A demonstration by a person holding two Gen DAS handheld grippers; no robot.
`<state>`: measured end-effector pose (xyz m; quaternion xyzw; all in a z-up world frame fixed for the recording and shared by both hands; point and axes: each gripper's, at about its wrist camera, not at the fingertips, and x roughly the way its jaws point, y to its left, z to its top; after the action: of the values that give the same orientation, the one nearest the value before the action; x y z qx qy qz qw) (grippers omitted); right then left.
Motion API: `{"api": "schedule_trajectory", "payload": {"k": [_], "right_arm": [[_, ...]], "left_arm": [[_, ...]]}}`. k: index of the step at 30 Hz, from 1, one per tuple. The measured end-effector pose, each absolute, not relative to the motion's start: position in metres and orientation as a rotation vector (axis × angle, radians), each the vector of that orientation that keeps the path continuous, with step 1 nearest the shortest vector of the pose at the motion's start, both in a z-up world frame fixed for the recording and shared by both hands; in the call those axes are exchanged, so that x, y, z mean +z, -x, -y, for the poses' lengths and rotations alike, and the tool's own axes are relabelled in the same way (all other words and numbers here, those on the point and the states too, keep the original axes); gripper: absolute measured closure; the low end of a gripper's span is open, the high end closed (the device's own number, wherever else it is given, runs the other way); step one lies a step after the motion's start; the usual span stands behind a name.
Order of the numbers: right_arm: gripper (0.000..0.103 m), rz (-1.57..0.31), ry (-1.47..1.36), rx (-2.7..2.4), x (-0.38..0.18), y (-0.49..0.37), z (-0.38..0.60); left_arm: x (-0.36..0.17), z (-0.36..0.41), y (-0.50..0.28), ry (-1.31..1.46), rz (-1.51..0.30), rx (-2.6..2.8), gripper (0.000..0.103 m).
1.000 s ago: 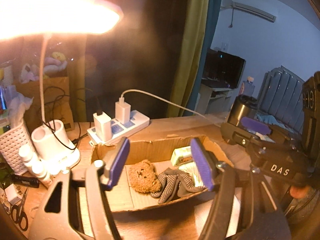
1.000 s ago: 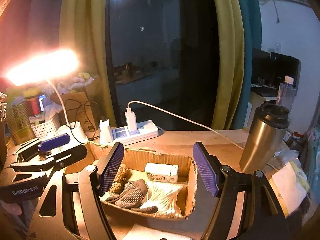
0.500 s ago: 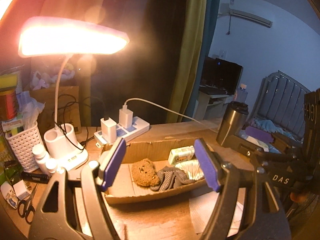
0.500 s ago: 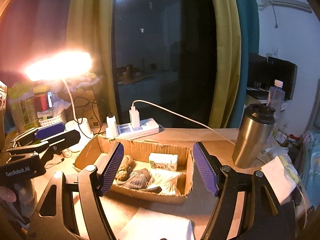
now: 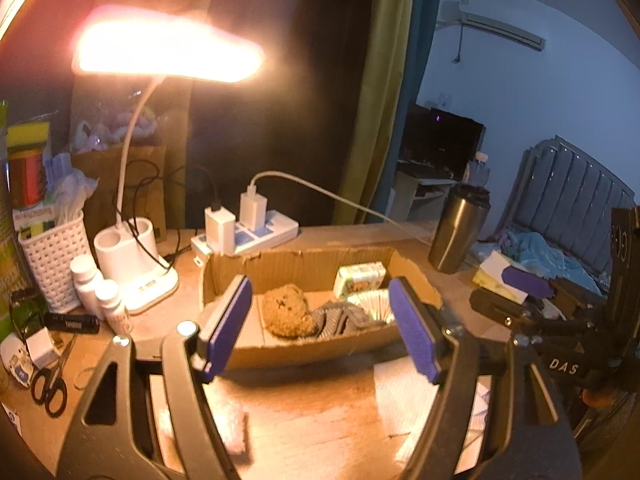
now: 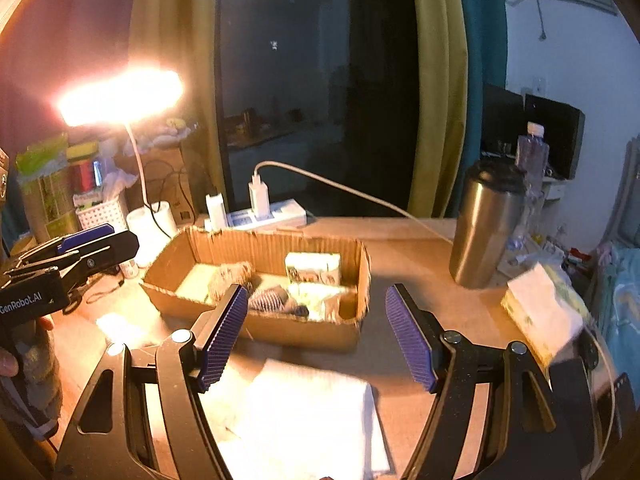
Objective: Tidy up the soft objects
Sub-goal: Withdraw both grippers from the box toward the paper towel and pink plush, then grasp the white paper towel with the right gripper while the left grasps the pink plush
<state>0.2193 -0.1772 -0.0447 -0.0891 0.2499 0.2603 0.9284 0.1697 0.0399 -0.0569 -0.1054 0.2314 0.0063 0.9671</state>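
A shallow cardboard box [image 5: 304,266] [image 6: 352,256] sits mid-desk. In it lie a brown plush bear [image 5: 287,310] [image 6: 232,274], a grey knitted glove [image 5: 338,318] [image 6: 267,298], a white bag of cotton swabs [image 5: 370,303] [image 6: 316,294] and a small tissue pack [image 5: 360,276] [image 6: 313,267]. My left gripper [image 5: 320,334] is open and empty, held back in front of the box. My right gripper [image 6: 314,336] is open and empty, also in front of the box. Each gripper shows at the edge of the other's view.
A lit desk lamp [image 5: 166,50], a power strip with chargers [image 5: 248,232], a steel tumbler [image 6: 486,224], a white basket [image 5: 52,256], bottles and scissors [image 5: 48,386] ring the box. White paper tissues [image 6: 304,416] lie on the desk [image 5: 320,420] near me. A tissue box [image 6: 544,312] stands right.
Both grippers have pulled back and up from the box, so it looks smaller and farther. Both stay open and empty. The box's contents have not moved.
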Motion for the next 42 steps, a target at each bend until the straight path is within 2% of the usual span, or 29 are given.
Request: {"api": "schedule_trajectory", "payload": {"k": [26,29,34,36,38,42], "right_arm": [[0.029,-0.802,0.207,0.47,-0.135,-0.251,0.186],[0.036,-0.843,0.218,0.462,-0.145,-0.257,0.183],[0.059,-0.869,0.234,0.46,-0.152,-0.261,0.18],[0.076,-0.865,0.246,0.456,-0.152,-0.26,0.18],[0.086,-0.862,0.233,0.468,-0.151,-0.259,0.181],[0.091,-0.815,0.218,0.469,-0.139,-0.254,0.184]], "left_arm": [[-0.118,-0.054,-0.164,0.249,-0.653,0.044,0.031],[-0.121,-0.055,-0.167,0.254,-0.661,0.042,0.031],[-0.124,-0.057,-0.169,0.26,-0.669,0.041,0.031],[-0.124,-0.057,-0.17,0.26,-0.67,0.041,0.031],[-0.124,-0.056,-0.17,0.258,-0.671,0.04,0.031],[-0.123,-0.056,-0.168,0.254,-0.665,0.04,0.03]]}}
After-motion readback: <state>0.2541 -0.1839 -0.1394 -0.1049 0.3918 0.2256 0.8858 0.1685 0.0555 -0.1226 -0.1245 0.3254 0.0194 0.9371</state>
